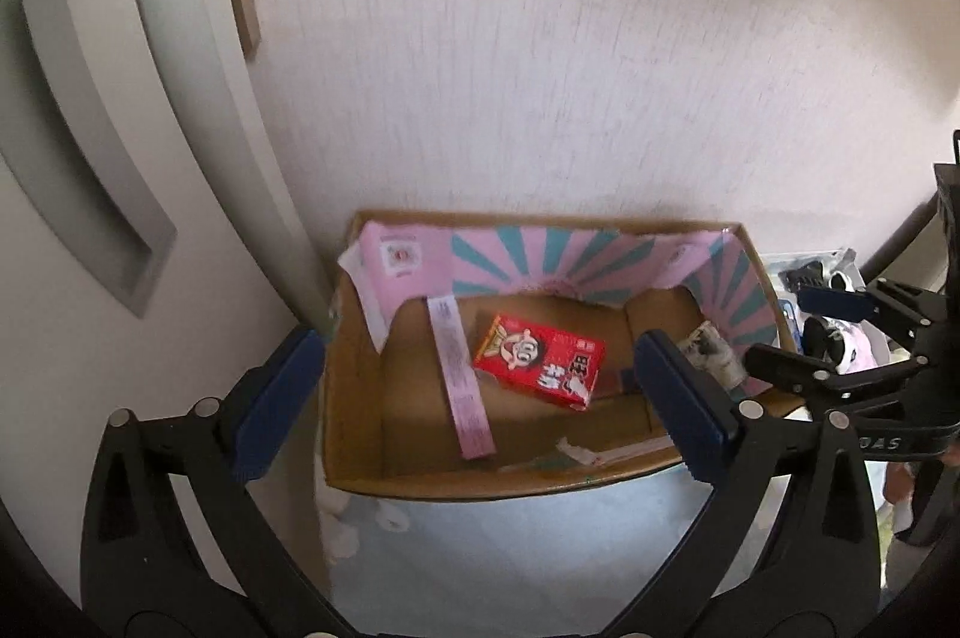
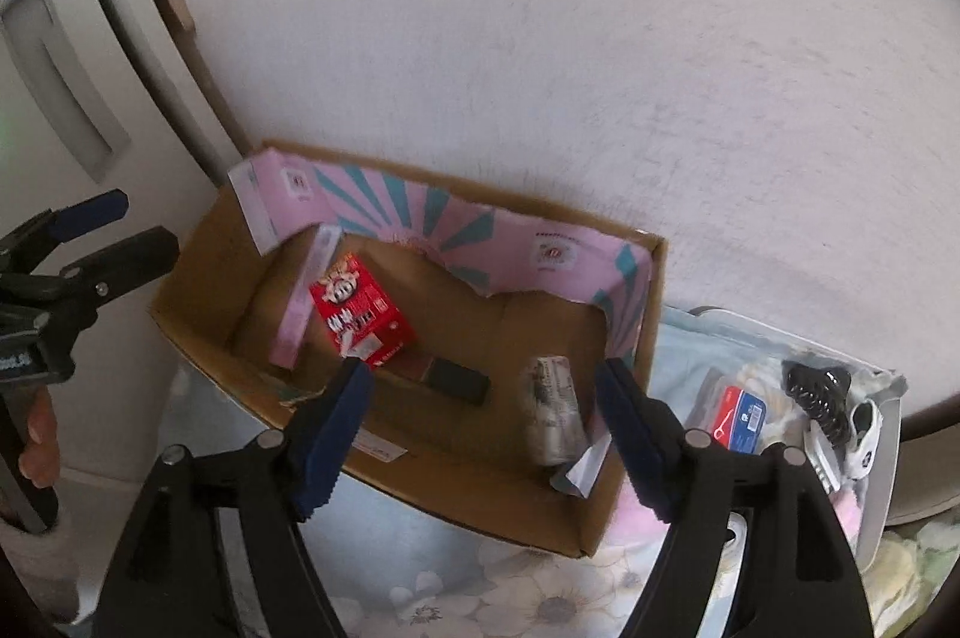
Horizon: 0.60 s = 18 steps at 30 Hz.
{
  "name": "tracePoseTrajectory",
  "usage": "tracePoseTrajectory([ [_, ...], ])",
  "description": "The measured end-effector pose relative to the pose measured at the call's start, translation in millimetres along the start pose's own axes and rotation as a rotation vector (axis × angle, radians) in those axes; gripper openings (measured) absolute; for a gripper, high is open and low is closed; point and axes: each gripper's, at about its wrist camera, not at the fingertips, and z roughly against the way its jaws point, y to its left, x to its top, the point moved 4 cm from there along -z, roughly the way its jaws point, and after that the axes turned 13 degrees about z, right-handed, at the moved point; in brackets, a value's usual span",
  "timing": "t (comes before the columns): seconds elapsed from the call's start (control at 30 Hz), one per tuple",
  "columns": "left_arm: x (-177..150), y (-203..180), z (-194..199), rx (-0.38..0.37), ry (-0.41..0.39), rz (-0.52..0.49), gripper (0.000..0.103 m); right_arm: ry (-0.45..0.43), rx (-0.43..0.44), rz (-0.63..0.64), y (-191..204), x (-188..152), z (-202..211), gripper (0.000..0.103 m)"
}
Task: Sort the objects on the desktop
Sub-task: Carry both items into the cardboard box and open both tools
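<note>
Red carton (image 1: 539, 361) between left gripper (image 1: 480, 404) fingers.

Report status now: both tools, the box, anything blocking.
Left tool open, empty. Right tool open, empty. Red carton lies in cardboard box. Nothing blocking.

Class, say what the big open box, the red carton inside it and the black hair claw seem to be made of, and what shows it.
Big open box: brown matte cardboard, raw cut edges, with a printed pink-teal paper lining.
Red carton: probably glossy printed paperboard, with crisp folded corners.
Black hair claw: likely shiny moulded plastic, with curved teeth.
</note>
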Motion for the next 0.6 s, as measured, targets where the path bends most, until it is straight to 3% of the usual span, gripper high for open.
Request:
tracePoseTrajectory([
  [0.43, 0, -19, 28, -0.025, -0.041, 0.003, 0.103, -0.046, 0.085, -0.068, -16, -14, 32, 0.074],
  [0.6, -7, -40, 40, -0.032, -0.054, -0.032, 0.103, -0.054, 0.059, -0.041, -19, -25, 44, 0.074],
])
